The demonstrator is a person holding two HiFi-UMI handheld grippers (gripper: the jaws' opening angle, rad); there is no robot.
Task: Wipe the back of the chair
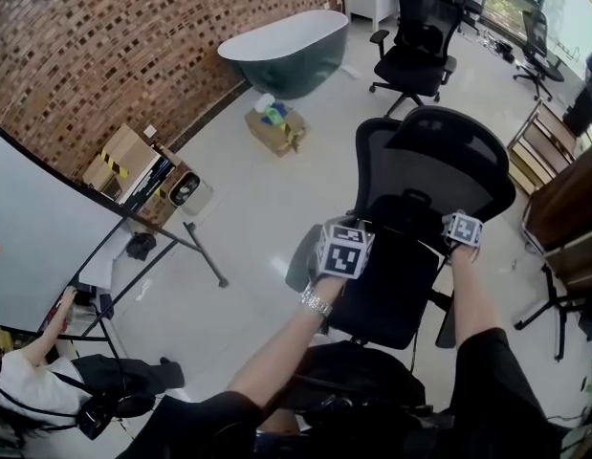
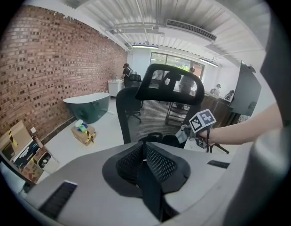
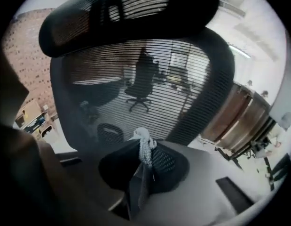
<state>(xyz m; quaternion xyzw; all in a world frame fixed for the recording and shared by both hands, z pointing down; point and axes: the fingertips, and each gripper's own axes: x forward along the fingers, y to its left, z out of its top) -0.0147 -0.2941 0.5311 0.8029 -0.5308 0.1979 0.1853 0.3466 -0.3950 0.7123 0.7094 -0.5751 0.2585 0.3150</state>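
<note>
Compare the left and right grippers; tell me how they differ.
The right gripper pinches a white cloth; the left gripper has its jaws together on nothing. The right gripper is close to the chair back, whose mesh fills its view; the left gripper is farther from it. Both are shut and face the chair back.

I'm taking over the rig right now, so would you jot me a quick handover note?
Left gripper: shut, empty, facing the chair back.
Right gripper: shut on a white cloth, close to the chair back; I cannot tell if it touches.
Done: the cloth is in grip; nothing shows how much has been wiped.
Left: wipe across the chair back.
</note>
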